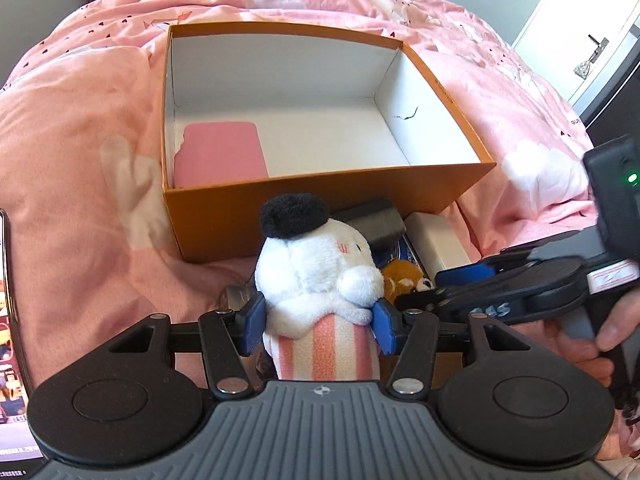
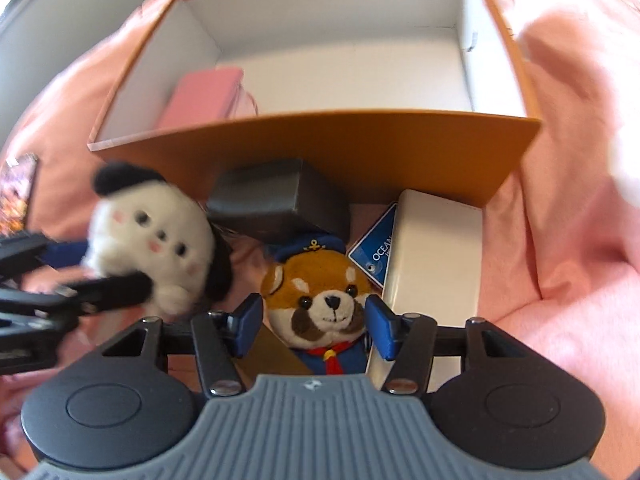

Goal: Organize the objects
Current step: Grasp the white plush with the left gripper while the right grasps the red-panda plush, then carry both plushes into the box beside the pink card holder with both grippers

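Note:
My left gripper [image 1: 320, 320] is shut on a white plush dog [image 1: 316, 264] with a black hat and pink-striped body, held above the bed in front of an orange box [image 1: 320, 196]. The dog also shows in the right wrist view [image 2: 160, 240]. The box [image 2: 360, 152] is open, white inside, with a pink flat item [image 1: 220, 154] at its left. My right gripper [image 2: 314, 320] stands around a red panda plush [image 2: 320, 296] in a blue sailor outfit; its blue pads sit beside the head, and contact is unclear. The right gripper shows in the left wrist view [image 1: 440, 288].
A dark grey box [image 2: 280, 200], a long white box [image 2: 436, 264] and a blue "OCEAN" card [image 2: 374, 256] lie on the pink quilt [image 1: 80, 160] before the orange box. A phone screen [image 1: 8, 340] is at the left. A door [image 1: 580, 20] stands far right.

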The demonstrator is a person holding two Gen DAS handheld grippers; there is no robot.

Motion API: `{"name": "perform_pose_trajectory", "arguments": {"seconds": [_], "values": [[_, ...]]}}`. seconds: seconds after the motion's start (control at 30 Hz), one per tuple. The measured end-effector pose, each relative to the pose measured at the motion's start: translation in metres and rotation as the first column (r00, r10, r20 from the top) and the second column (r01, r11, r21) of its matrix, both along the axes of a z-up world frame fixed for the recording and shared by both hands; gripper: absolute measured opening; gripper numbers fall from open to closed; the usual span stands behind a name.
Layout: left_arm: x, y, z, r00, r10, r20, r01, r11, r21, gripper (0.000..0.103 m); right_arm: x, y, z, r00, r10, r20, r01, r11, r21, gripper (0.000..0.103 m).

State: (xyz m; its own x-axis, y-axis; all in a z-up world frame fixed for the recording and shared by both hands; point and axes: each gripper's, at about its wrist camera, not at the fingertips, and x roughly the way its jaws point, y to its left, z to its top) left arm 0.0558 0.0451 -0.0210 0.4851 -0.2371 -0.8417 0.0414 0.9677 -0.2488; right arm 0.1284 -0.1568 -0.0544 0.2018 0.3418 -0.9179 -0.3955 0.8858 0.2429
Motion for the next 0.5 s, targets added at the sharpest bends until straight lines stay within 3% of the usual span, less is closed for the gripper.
{"name": "perform_pose_trajectory", "arguments": {"seconds": [0.13,0.3,0.5], "values": [[0.0,0.001,0.001,1.0,0.005,0.005,-0.005,1.0,0.003,0.062,0.0,0.017,-0.013,0.999,0.043,0.013,-0.042,0.997,-0.061,0.066],[0.0,-0.001,0.003,1.0,0.007,0.016,-0.008,1.0,0.009,0.062,-0.004,0.032,-0.023,0.994,0.097,0.05,-0.089,0.986,-0.144,0.067],[-0.006,-0.007,0.016,0.998,-0.019,0.067,0.019,1.0,0.01,0.062,-0.011,0.026,-0.017,0.991,0.1,0.083,-0.088,0.987,-0.137,0.055]]}}
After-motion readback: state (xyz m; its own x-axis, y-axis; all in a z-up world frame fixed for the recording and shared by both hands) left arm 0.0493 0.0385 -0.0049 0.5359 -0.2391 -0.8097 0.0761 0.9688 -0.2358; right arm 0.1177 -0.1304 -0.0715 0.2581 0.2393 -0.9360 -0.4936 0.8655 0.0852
